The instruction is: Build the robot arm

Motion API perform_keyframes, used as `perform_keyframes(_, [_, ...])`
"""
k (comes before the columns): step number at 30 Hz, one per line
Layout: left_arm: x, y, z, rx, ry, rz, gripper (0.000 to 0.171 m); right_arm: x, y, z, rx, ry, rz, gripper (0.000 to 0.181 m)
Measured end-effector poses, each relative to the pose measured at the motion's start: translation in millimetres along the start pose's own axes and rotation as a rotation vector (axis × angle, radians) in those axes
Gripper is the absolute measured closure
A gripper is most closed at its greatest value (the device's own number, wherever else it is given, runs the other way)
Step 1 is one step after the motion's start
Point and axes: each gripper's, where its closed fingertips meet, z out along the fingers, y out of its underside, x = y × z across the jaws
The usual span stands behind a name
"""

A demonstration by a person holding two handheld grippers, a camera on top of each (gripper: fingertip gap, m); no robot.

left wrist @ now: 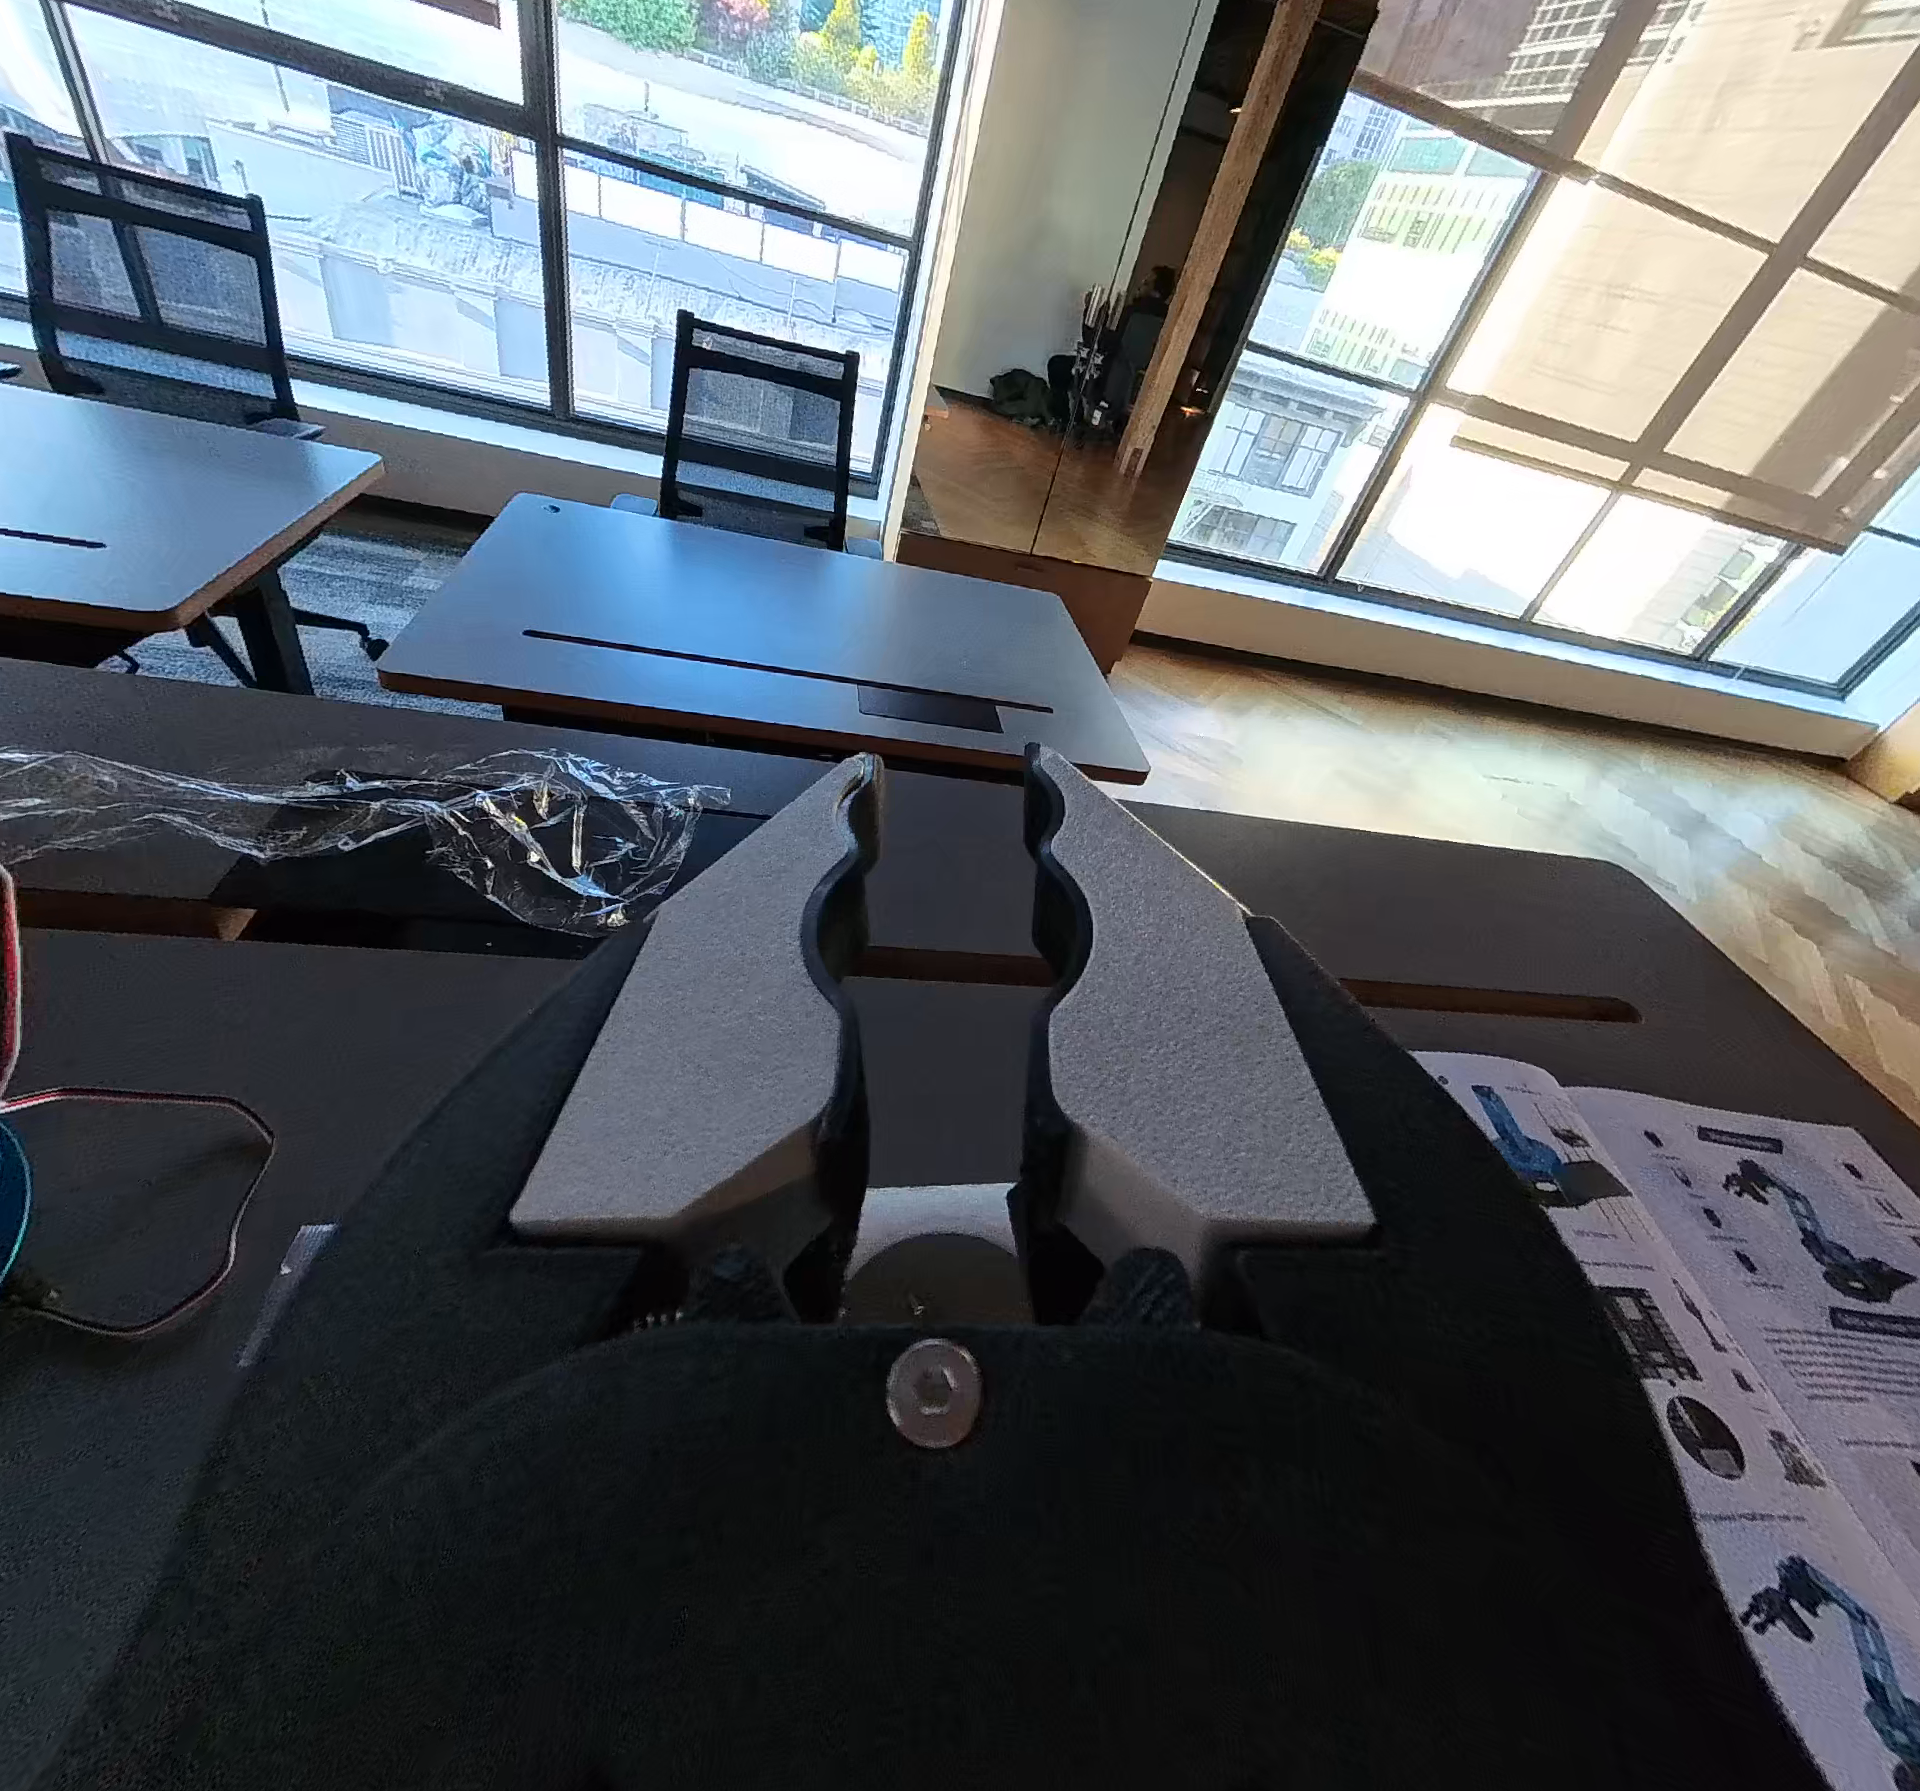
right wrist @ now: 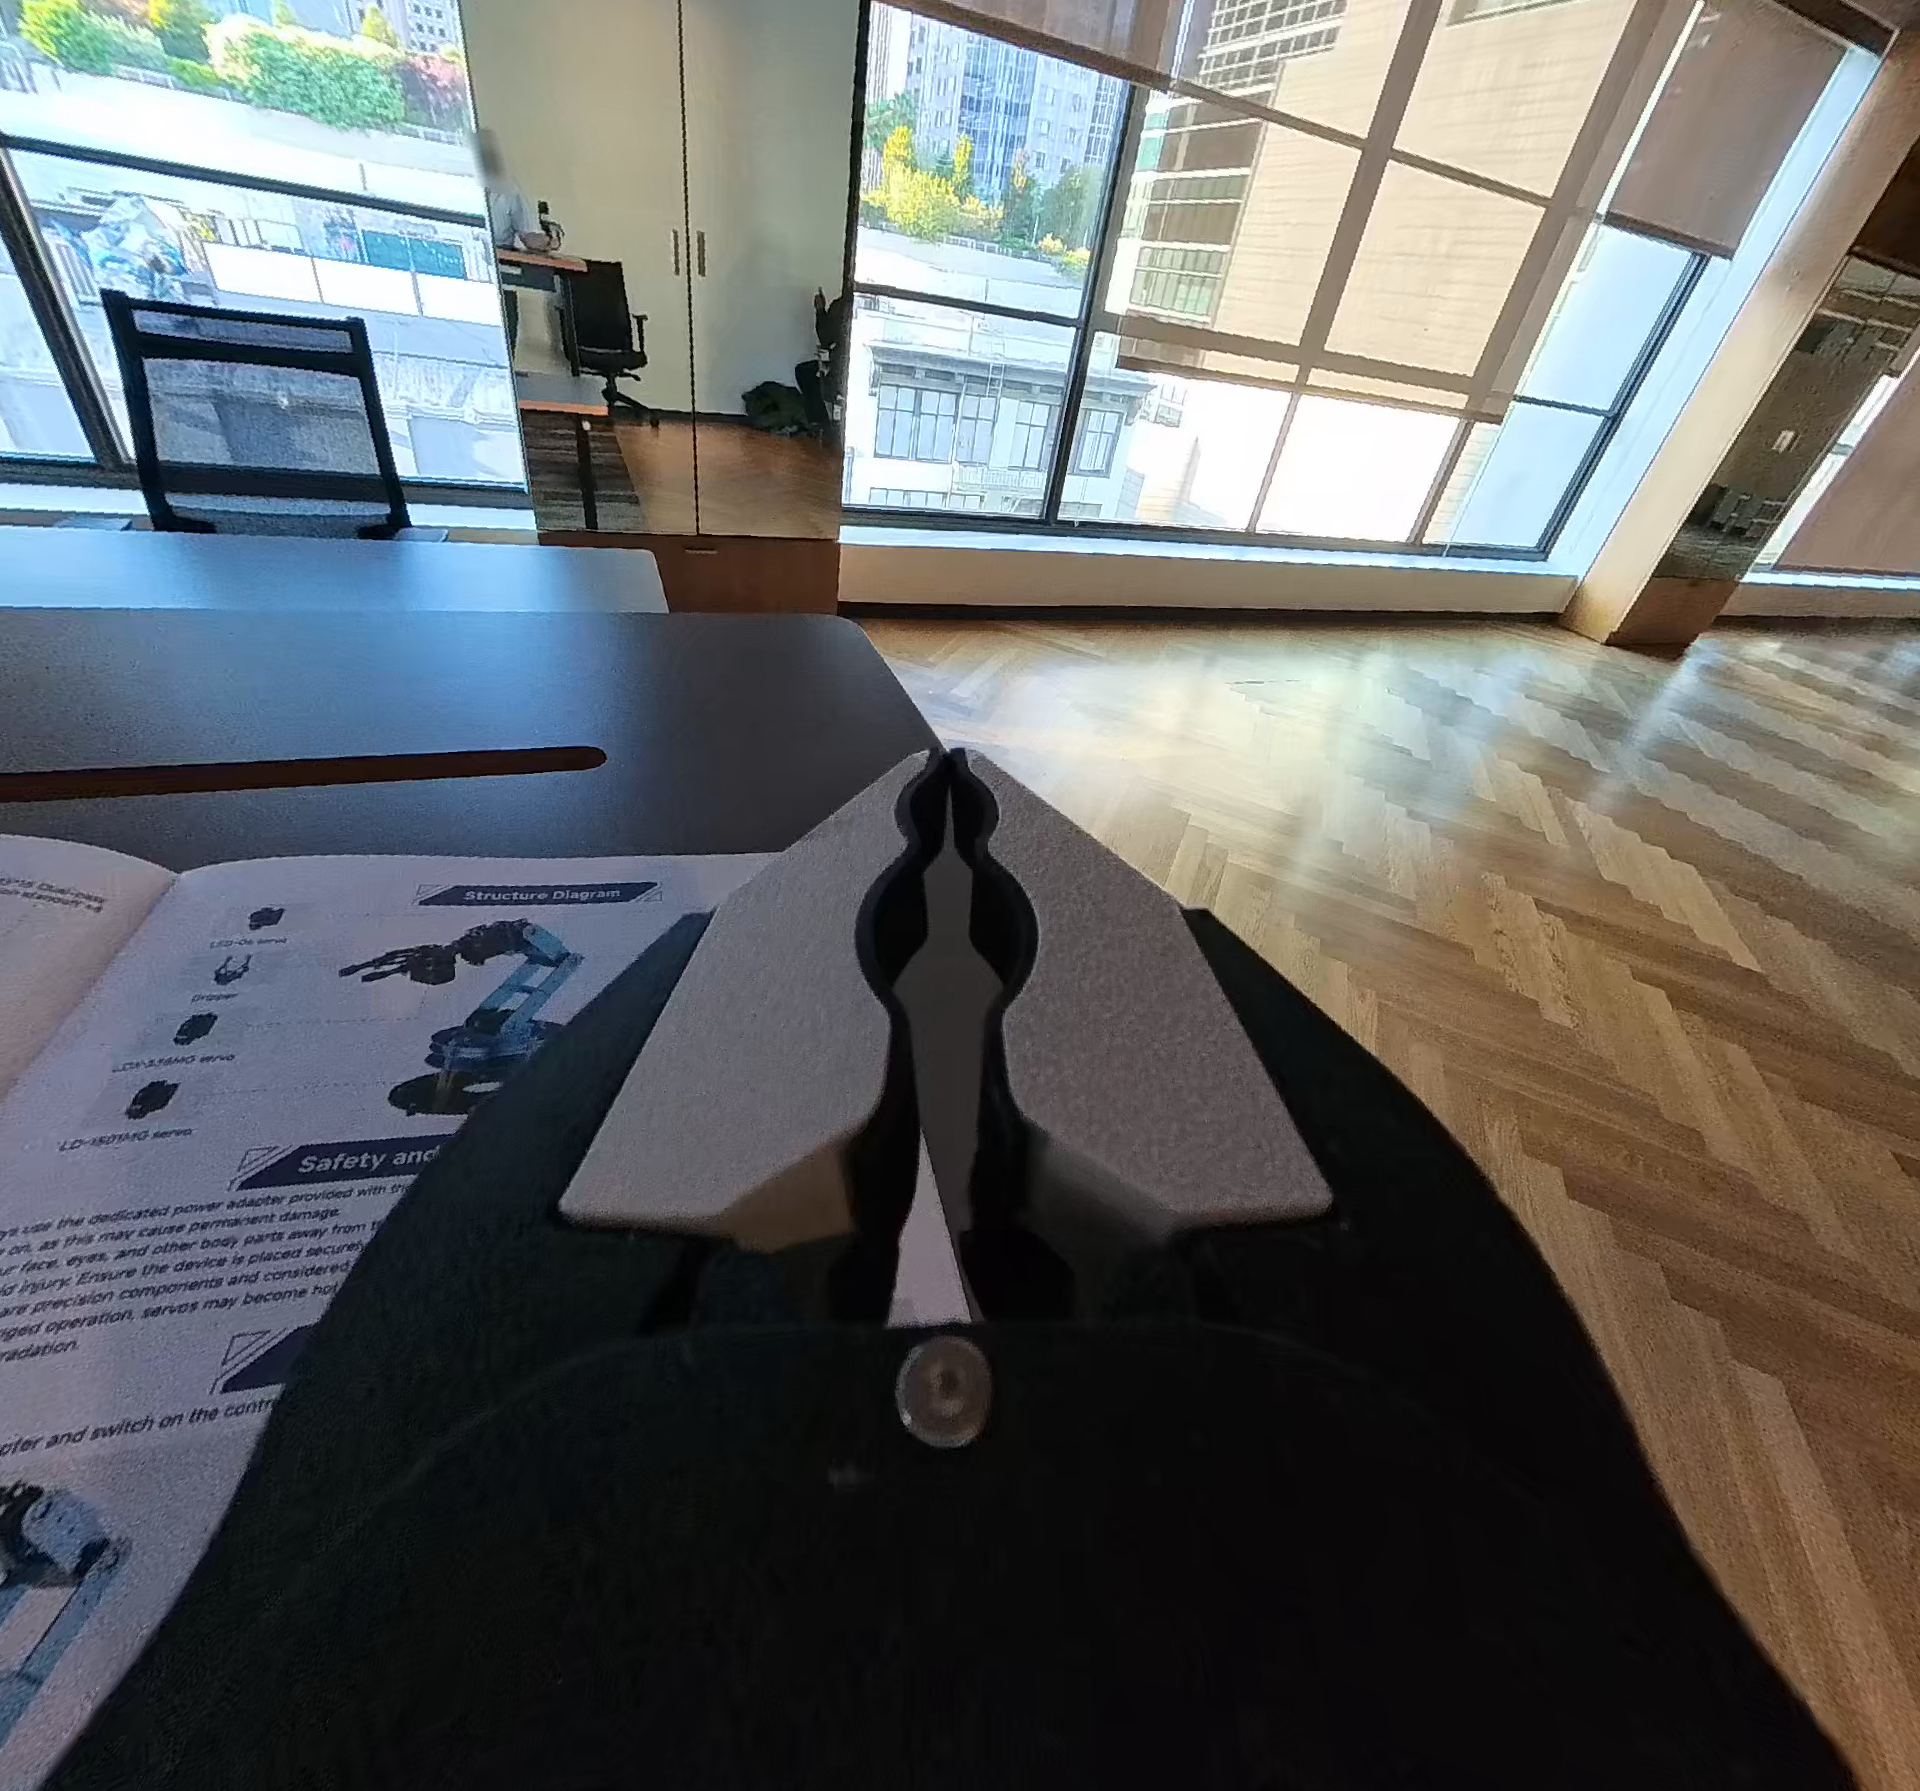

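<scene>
Hovering over a dark desk (left wrist: 312,1066), the left gripper (left wrist: 951,785) gapes empty; the right gripper (right wrist: 951,765) is clenched beside an open booklet (right wrist: 312,1014).

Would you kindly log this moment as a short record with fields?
left gripper: open, empty, above the dark desk
right gripper: shut, holding nothing, over the desk's right edge
booklet: open flat, between the two grippers
plastic wrap: crumpled, left of the left gripper
cable: red and black, looped at far left
floor: herringbone wood
</scene>
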Motion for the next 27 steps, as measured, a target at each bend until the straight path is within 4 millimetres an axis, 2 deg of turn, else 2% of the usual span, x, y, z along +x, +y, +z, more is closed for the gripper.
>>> perform_keyframes(13, [4,4,1,-0.021,0.018,0.003,0.145,-10,3,1,-0.013,-0.046,-0.047,0.18])
perform_keyframes(27, [6,3,1,-0.017,0.027,0.001,0.145,-12,4,2,-0.013,-0.056,-0.077,0.178])
